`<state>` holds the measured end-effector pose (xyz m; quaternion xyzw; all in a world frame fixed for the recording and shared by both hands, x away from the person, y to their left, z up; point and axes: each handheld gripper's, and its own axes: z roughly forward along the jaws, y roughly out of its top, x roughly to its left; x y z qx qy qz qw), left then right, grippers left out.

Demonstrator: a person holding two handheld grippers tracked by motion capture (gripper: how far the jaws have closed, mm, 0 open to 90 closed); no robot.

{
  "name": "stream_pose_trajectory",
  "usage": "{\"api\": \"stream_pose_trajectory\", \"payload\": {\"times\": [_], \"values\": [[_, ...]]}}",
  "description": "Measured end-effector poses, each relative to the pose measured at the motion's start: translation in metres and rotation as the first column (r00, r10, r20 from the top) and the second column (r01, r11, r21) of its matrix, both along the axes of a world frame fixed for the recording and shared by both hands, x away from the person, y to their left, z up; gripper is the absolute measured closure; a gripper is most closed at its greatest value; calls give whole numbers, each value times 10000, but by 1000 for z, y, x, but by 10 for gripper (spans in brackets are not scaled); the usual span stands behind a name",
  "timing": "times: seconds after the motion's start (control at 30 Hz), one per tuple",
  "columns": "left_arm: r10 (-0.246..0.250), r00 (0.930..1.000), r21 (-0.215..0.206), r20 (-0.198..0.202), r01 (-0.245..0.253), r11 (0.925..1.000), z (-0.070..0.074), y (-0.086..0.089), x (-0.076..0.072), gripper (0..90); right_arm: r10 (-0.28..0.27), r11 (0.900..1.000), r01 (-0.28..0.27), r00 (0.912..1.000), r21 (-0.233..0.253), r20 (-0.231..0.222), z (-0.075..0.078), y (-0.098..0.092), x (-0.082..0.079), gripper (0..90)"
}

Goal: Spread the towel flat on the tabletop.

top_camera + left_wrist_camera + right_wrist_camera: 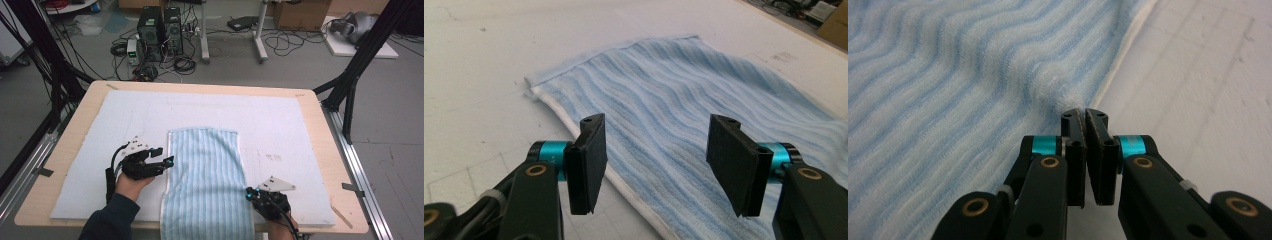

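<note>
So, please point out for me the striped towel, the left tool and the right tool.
striped towel (207,170), high view, middle of the cloth.
left tool (654,150), left gripper view, midway between its open fingertips.
right tool (1085,116), right gripper view, between its tips, shut on the towel's edge.

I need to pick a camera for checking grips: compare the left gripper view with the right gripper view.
The left gripper view alone shows the left gripper with its jaws wide open above the towel's white-hemmed edge, and the towel's far end on the white pad. The right gripper view alone shows the right gripper pinched shut on a puckered bit of towel at its edge. Both show the blue striped towel and the pad.
</note>
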<state>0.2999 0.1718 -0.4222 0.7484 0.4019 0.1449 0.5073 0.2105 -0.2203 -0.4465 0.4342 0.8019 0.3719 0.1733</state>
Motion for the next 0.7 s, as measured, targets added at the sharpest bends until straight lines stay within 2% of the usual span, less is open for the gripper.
{"api": "stream_pose_trajectory", "payload": {"times": [0.13, 0.2, 0.23, 0.3, 0.43, 0.53, 0.57, 0.7], "values": [[-247, 9992, 291, 310, 238, 9993, -2, -5, 5, 392, 48, 9999, -46, 9999, 99, -146, 0, -7, -12, 840], [-354, 9990, 495, 290, 339, 9982, 1, -9, 9, 391, 55, 9998, -55, 10000, 182, -39, 3, -7, -11, 697], [-363, 9987, 411, 352, 349, 9985, 4, -11, 11, 391, 19, 9995, -23, 9999, 328, 109, 7, -8, -10, 684], [-338, 9982, 176, 497, 330, 9993, 10, -14, 14, 382, -207, 9991, 185, 9981, 385, 583, 14, -10, -6, 579], [-373, 9978, 175, 545, 364, 9992, 12, -18, 20, 364, -460, 9979, 409, 9936, 508, 1028, 26, -15, 12, 472], [-205, 9983, 6, 542, 205, 9998, 10, -19, 27, 355, -672, 9933, 566, 9921, 1007, 1056, 32, -21, 30, 407], [-201, 9985, 82, 505, 197, 9998, 10, -18, 30, 355, -764, 9918, 649, 9917, 1100, 1032, 33, -22, 37, 389], [-135, 9986, 1, 510, 135, 9999, 10, -19, 37, 345, -915, 9893, 802, 9918, 1219, 897, 37, -23, 64, 296]]}}
